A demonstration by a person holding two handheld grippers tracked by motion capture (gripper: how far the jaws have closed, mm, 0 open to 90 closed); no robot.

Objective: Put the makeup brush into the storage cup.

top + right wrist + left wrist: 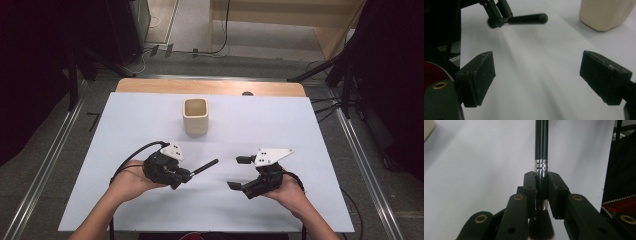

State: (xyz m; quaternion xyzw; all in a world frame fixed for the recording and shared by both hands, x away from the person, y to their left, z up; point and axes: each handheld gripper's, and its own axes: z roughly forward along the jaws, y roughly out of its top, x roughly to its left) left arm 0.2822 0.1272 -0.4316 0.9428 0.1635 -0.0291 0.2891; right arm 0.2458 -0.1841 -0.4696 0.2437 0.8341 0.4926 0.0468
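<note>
The left gripper [541, 185] is seen clamped on a makeup brush [541, 152], its pads closed on the shiny metal ferrule; the dark bristles lie below the pads at the bottom centre of the left gripper view, and the black handle runs up to the top edge. In the high view the brush [204, 167] is held just left of centre, the handle pointing toward the upper right. The right gripper [240, 172], right of centre in that view, is held with its jaws wide apart and nothing between them. The brush is judged to be light and slender, with a stiff handle and soft, easily splayed bristles; the smooth handle and ferrule are likely slippery, so hold is best taken on the ferrule or the handle, never on the bristles. A cream square cup [195, 116] stands upright at upper centre, well apart from both grippers. The work is carried on a white sheet [300, 130] laid over a wooden table [150, 86]. Grey floor, metal rails and dark equipment are seen round the edges of the frame.
</note>
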